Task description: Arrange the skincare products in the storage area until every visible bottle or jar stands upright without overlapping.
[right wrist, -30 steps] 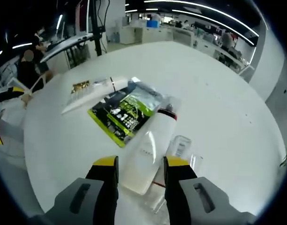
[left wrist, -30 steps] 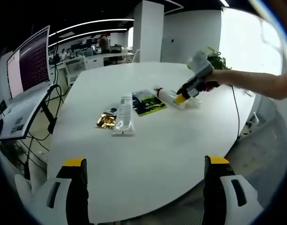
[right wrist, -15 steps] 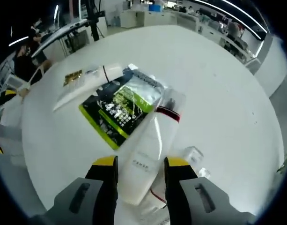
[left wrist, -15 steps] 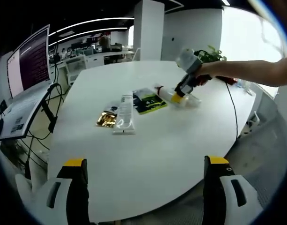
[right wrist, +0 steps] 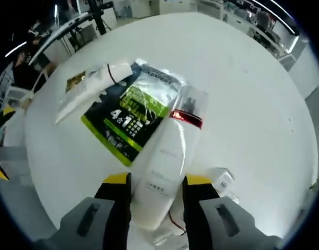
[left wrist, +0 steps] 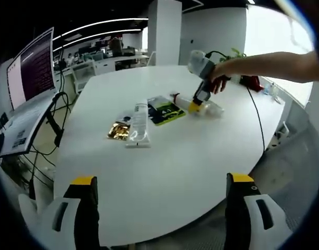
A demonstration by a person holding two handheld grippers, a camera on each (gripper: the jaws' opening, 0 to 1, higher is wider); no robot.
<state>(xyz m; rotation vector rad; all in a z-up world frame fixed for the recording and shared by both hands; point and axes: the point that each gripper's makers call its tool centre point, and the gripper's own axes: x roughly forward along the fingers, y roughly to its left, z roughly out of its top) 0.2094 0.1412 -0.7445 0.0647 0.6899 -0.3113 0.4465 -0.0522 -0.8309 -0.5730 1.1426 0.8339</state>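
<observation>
A white bottle (right wrist: 162, 166) with a red band and clear cap lies on the white table (right wrist: 247, 94), its base between the jaws of my right gripper (right wrist: 156, 182), which is shut on it. Its cap end rests by a black-and-green pouch (right wrist: 130, 117). A white tube (right wrist: 89, 92) and a gold sachet (right wrist: 76, 82) lie beyond the pouch. A small clear jar (right wrist: 220, 179) sits right of the bottle. In the left gripper view, my left gripper (left wrist: 161, 179) hangs open over the near table edge, and a hand holds the right gripper (left wrist: 196, 104) on the bottle (left wrist: 182, 103).
A monitor (left wrist: 32, 67) on a stand with cables stands left of the table (left wrist: 164, 172). A green plant (left wrist: 237, 54) and a red object (left wrist: 251, 82) are at the far right. The near half of the table is bare. Office desks fill the background.
The right gripper's view has tipped further down over the bottle, which stays between its jaws. In the left gripper view the hand and right gripper have shifted left. My left gripper is still.
</observation>
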